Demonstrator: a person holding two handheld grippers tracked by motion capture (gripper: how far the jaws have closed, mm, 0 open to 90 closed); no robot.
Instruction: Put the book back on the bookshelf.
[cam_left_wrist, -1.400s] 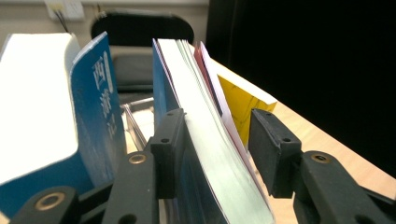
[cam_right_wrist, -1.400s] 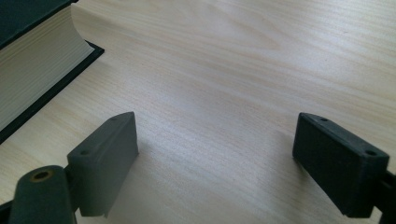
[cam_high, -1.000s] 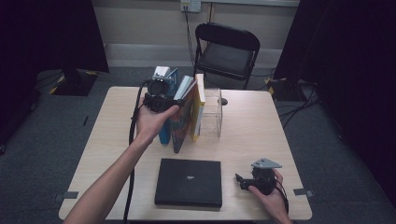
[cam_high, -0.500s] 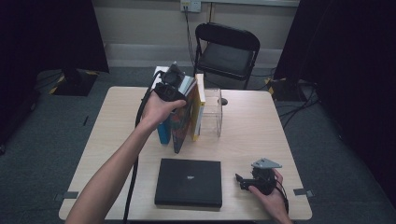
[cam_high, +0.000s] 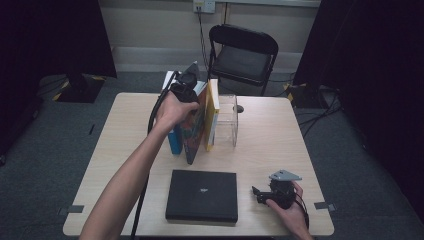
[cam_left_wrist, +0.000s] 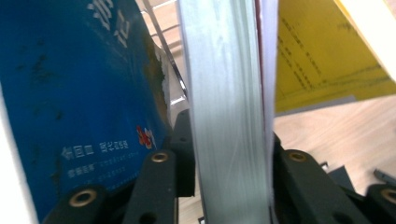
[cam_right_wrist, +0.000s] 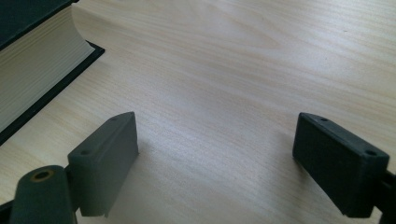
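Three books stand in a row on the table against a clear stand (cam_high: 227, 120): a blue book (cam_high: 174, 142), a middle book (cam_high: 195, 131) with a colourful cover, and a yellow book (cam_high: 212, 115). My left gripper (cam_high: 186, 92) sits over their far top ends. In the left gripper view its jaws have just been closing and now press both sides of the middle book (cam_left_wrist: 229, 93), with my left gripper (cam_left_wrist: 231, 154) between the blue book (cam_left_wrist: 79, 93) and the yellow book (cam_left_wrist: 322, 56). My right gripper (cam_high: 259, 192) rests open on the table near the front right, nothing between the jaws (cam_right_wrist: 215, 144).
A thick black book (cam_high: 202, 194) lies flat near the front edge, and its cream page edge (cam_right_wrist: 32, 79) lies just left of my right gripper. A black folding chair (cam_high: 242, 55) stands behind the table (cam_high: 270, 135). Bare wood lies right of the stand.
My left hand has shifted a little right and farther away along the tops of the standing books. The right hand has stayed where it was.
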